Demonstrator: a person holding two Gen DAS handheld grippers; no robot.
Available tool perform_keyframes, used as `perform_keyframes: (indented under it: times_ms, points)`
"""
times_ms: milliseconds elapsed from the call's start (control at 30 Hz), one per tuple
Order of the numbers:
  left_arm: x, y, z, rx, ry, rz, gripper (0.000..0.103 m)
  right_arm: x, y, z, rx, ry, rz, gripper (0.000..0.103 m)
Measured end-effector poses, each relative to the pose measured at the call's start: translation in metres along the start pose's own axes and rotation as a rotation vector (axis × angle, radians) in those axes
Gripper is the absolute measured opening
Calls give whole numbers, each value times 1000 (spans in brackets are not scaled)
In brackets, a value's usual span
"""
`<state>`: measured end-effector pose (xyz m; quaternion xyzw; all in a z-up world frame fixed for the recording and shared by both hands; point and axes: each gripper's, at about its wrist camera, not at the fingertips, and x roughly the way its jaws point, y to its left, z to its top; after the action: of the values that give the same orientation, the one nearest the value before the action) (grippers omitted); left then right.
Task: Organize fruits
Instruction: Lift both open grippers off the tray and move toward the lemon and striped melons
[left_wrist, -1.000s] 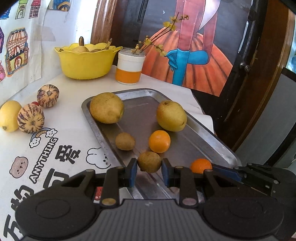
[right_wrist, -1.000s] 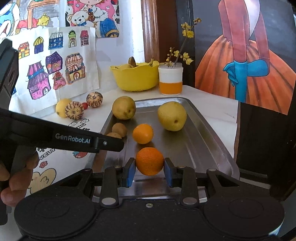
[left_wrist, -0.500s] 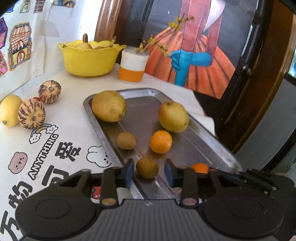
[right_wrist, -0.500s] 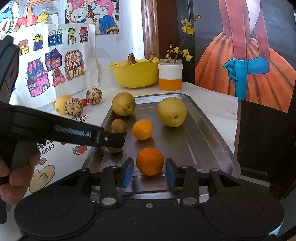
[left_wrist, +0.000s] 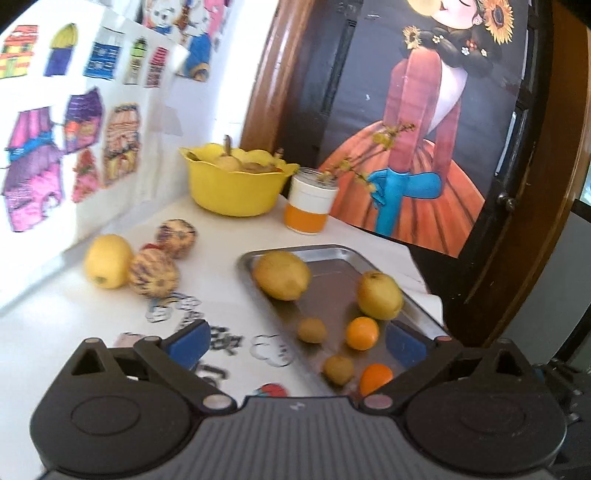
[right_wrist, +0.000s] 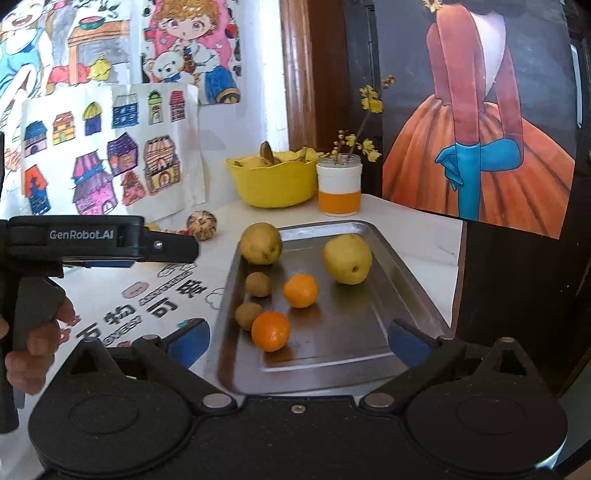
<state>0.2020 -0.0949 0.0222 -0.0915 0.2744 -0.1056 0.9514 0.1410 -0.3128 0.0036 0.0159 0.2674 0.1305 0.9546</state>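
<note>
A metal tray (left_wrist: 332, 252) (right_wrist: 351, 332) holds two pears (left_wrist: 282, 275) (right_wrist: 347, 258), two oranges and two kiwis. My left gripper (left_wrist: 297, 345) hovers above the tray's near left rim, jaws opening wide. The nearest kiwi (left_wrist: 338, 369) lies free on the tray below, no pad touching it. My right gripper (right_wrist: 297, 343) hangs over the tray's near end, jaws also opening. The near orange (right_wrist: 270, 330) rests loose between and beyond its blue pads (right_wrist: 186, 341), next to a kiwi (right_wrist: 248, 314).
On the white printed tablecloth left of the tray lie a yellow fruit (left_wrist: 107, 260) and two striped melons (left_wrist: 153, 273). A yellow bowl (left_wrist: 234, 188) of fruit and a white-orange jar (left_wrist: 310, 208) stand at the back. A hand (right_wrist: 33, 332) grips the left tool.
Both grippers went from shut to wide open and drew back and up. The left one let go of the kiwi, the right one the orange; both fruits now lie on the tray.
</note>
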Motion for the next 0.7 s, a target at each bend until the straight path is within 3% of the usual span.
perform_keyframes:
  times_ms: [167, 333, 533, 700]
  points:
    - [-26, 33, -5, -21, 0, 47, 102, -15, 25, -1, -27, 40, 37, 102]
    - [-49, 69, -14, -23, -10, 170, 102, -20, 63, -7, -68, 77, 93, 102]
    - [-73, 109, -23, -46, -4, 249, 102, -10, 104, -12, -110, 138, 149, 102]
    - [-82, 127, -22, -5, 38, 320, 102, 6, 130, -6, -129, 168, 184, 102]
